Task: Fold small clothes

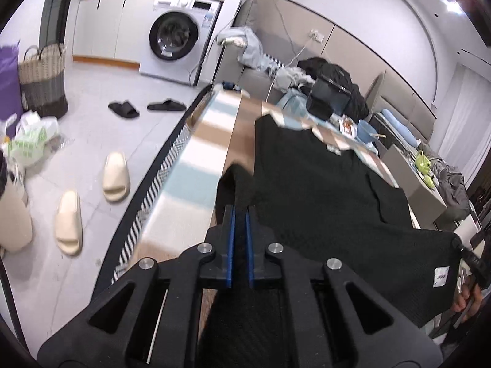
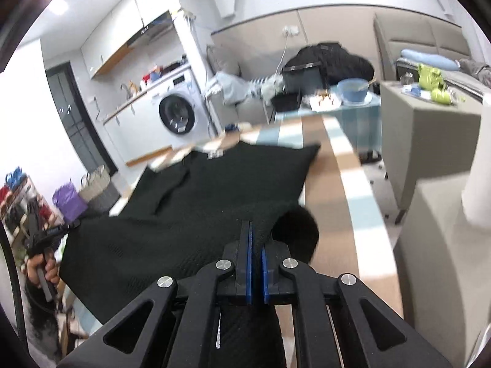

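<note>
Over the striped table, both tongs pinch a textured black garment.

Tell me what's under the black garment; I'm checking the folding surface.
Under the black garment lies a striped cloth in tan, white and light blue, visible around its edges. Anything beneath the garment's middle is covered.

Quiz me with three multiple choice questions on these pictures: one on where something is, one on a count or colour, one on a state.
1. Where is the washing machine?
A. under the counter
B. on the table
C. beside the sofa bed

2. How many cream slippers lie on the floor?
A. one
B. two
C. four

3. The left tool is:
A. wide open
B. shut on the black garment
C. holding a bowl

Answers: 1 A, it sits below the countertop. 2 B, a pair shows. 3 B, fabric is pinched between its blue pads.
</note>
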`<act>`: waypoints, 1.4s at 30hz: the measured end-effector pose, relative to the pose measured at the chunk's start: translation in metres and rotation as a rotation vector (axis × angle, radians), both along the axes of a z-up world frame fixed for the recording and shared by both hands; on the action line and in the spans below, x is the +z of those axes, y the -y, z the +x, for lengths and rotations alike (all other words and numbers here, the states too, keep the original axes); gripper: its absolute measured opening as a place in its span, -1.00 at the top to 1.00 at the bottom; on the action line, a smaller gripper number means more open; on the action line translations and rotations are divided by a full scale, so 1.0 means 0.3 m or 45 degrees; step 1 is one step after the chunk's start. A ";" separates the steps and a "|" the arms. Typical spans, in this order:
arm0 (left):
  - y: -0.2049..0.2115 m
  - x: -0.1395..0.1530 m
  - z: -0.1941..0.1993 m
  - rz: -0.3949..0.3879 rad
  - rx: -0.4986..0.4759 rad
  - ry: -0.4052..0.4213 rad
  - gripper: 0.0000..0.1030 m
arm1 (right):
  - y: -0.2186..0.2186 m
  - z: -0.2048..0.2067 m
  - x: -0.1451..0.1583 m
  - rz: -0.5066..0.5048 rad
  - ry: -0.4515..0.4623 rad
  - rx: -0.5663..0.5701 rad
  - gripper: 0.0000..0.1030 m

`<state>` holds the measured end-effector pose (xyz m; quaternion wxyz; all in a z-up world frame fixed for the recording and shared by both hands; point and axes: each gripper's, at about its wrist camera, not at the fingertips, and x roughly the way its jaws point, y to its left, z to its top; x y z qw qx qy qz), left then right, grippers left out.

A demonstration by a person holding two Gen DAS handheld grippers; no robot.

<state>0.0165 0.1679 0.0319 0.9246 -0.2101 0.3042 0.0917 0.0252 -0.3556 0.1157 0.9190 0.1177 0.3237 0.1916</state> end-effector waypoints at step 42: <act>0.126 -0.201 0.019 0.099 -0.099 -0.280 0.12 | 0.003 0.097 -0.259 0.007 -0.383 0.035 0.37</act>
